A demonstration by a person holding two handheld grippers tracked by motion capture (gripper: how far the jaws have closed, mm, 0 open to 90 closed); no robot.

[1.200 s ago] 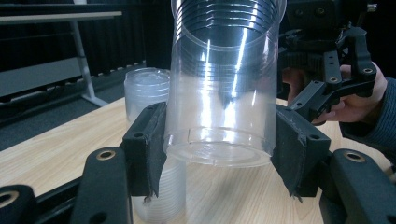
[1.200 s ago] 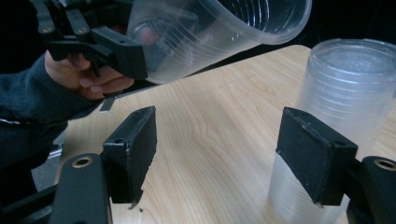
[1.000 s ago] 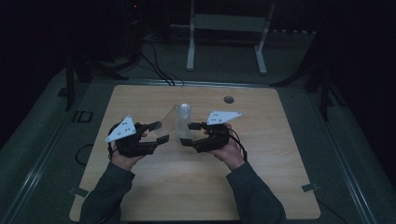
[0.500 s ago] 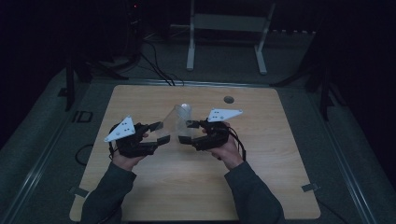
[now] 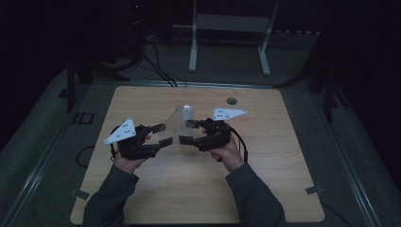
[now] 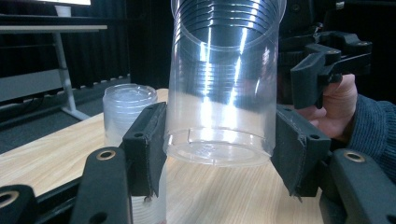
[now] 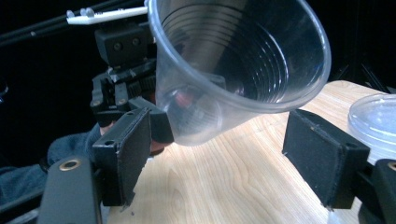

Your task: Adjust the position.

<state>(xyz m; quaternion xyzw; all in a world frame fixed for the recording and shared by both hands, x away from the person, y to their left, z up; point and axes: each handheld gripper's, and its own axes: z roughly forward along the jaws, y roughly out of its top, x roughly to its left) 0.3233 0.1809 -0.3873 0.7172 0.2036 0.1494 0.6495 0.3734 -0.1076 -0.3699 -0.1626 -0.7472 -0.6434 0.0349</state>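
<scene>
A clear ribbed plastic cup (image 5: 176, 124) hangs tilted above the wooden table (image 5: 265, 189), between my two grippers. My left gripper (image 6: 219, 154) is shut on the cup's (image 6: 219, 93) base, one pad on each side; it is at the centre left in the high view (image 5: 163, 135). My right gripper (image 5: 187, 132) faces the cup's open mouth (image 7: 238, 65). Its jaws have just been opening. They now stand wide (image 7: 224, 163), with the cup's rim between and above the pads, which do not press on it.
A stack of clear cups (image 6: 128, 107) stands on the table just behind the held cup (image 5: 187, 109), and its rim shows at the right edge of the right gripper view (image 7: 373, 121). A dark round hole (image 5: 231, 100) lies near the table's far edge. A white stand (image 5: 227, 28) is beyond the table.
The right gripper's jaws have spread wider around the cup's mouth. Both hands and the cup have stayed where they were.
</scene>
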